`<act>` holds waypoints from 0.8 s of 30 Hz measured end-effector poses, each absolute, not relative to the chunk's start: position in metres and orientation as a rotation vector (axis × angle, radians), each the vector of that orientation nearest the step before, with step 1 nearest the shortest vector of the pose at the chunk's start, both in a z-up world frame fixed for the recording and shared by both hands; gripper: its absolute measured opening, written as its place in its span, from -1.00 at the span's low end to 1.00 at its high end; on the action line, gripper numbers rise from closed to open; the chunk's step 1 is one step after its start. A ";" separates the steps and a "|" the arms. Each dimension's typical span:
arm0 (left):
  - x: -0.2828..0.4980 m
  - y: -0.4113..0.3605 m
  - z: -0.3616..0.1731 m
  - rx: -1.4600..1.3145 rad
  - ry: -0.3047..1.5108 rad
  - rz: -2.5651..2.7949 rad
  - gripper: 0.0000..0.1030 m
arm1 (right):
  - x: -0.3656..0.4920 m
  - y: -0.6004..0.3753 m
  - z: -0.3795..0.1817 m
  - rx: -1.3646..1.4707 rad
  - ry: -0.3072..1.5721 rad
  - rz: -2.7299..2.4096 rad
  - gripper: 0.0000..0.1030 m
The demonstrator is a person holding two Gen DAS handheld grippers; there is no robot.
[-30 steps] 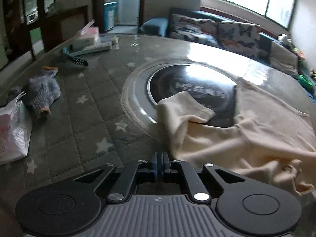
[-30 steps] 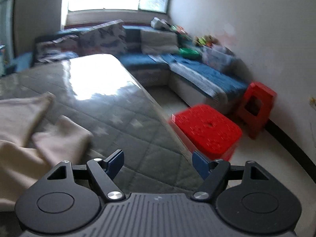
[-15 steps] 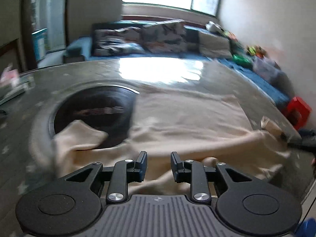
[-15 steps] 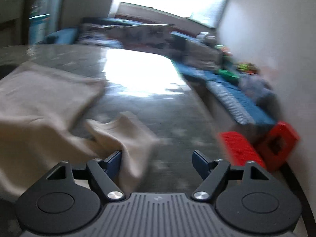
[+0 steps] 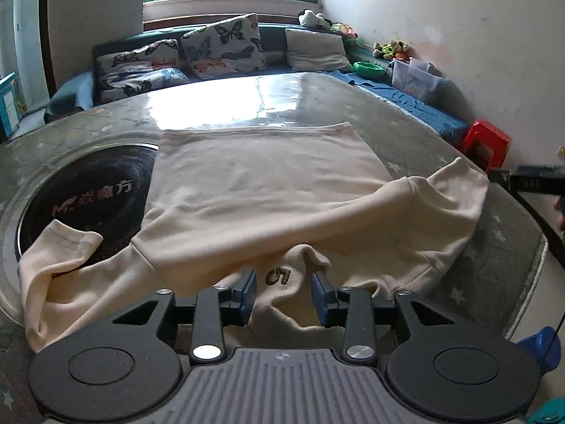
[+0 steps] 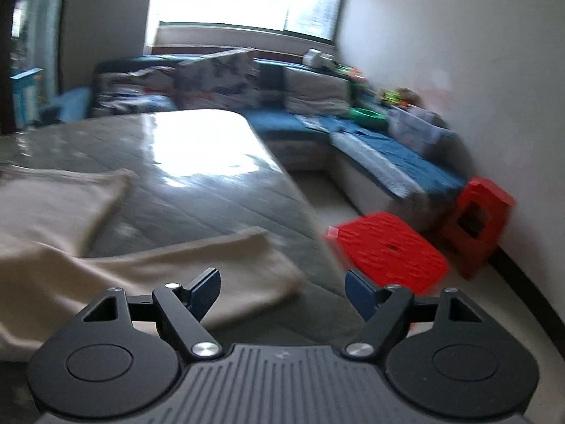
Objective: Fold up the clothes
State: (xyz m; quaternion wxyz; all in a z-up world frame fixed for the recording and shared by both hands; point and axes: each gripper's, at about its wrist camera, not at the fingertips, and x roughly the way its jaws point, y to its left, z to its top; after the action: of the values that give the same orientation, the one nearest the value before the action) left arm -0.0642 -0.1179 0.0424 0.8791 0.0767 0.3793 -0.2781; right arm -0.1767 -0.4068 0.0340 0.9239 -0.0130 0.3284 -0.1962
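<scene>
On the grey quilted counter (image 5: 406,148) a cream sweatshirt (image 5: 268,190) lies spread, body flat, one sleeve flopped over the dark round inset (image 5: 81,190), the other toward the counter's right edge. Spreading or a neckline fold seems in hand; a grasp would call for pinching the collar. Left claw (image 5: 282,291) is released, straddling the collar; right claw (image 6: 282,289), released, hovers just above the right sleeve (image 6: 197,275).

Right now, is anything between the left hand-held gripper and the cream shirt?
Nothing visible. The left hand-held gripper is open, and the cream shirt's bunched collar area already sits between its fingers, with no other object in the gap.
</scene>
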 end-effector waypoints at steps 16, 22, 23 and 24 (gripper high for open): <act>-0.120 -0.086 0.055 0.263 0.702 -0.700 -0.88 | -0.158 -0.276 0.072 -0.133 0.670 0.276 0.23; -0.115 -0.072 0.049 0.217 0.752 -0.722 -0.82 | -0.159 -0.234 0.049 -0.182 0.778 0.480 -0.01; -0.113 -0.071 0.053 0.209 0.733 -0.728 -0.82 | -0.161 -0.231 0.042 -0.186 0.797 0.497 -0.05; -0.110 -0.071 0.057 0.197 0.718 -0.727 -0.82 | -0.161 -0.228 0.036 -0.188 0.815 0.513 -0.05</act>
State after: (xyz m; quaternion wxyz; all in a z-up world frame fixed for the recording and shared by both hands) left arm -0.1103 -0.0707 0.0570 0.8676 0.0943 0.3432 -0.3472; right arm -0.1609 -0.2282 0.0356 0.8820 -0.0901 0.3915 0.2462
